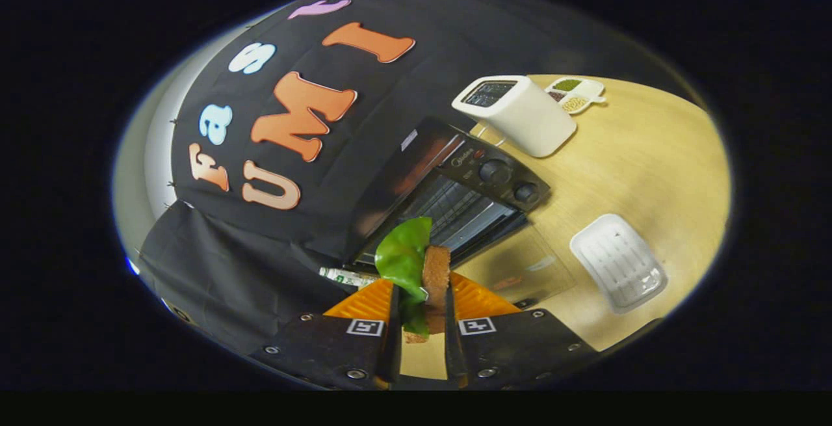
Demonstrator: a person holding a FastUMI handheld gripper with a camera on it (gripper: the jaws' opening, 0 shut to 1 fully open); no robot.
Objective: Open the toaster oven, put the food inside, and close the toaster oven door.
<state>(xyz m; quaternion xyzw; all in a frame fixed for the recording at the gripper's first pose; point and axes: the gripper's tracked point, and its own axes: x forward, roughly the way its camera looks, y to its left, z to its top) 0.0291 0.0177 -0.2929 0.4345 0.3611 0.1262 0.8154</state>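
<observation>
My gripper [421, 296] is shut on a sandwich [434, 273], a brown bread slice with a green lettuce leaf [403, 253] sticking out beside it. The food stands up between the two fingers, lifted off the table. Just beyond it is the black toaster oven [455, 185], its glass door [526, 270] folded down flat onto the wooden table and its wire rack [458, 211] showing inside. The oven's two knobs [497, 171] sit on its front panel. The whole view is tilted.
A white pop-up toaster [517, 114] stands behind the oven. A small white dish [575, 94] with divided fillings lies past it. An empty white tray [617, 262] rests on the table [650, 166] beside the open door. A white tube [348, 276] lies near the oven's other side.
</observation>
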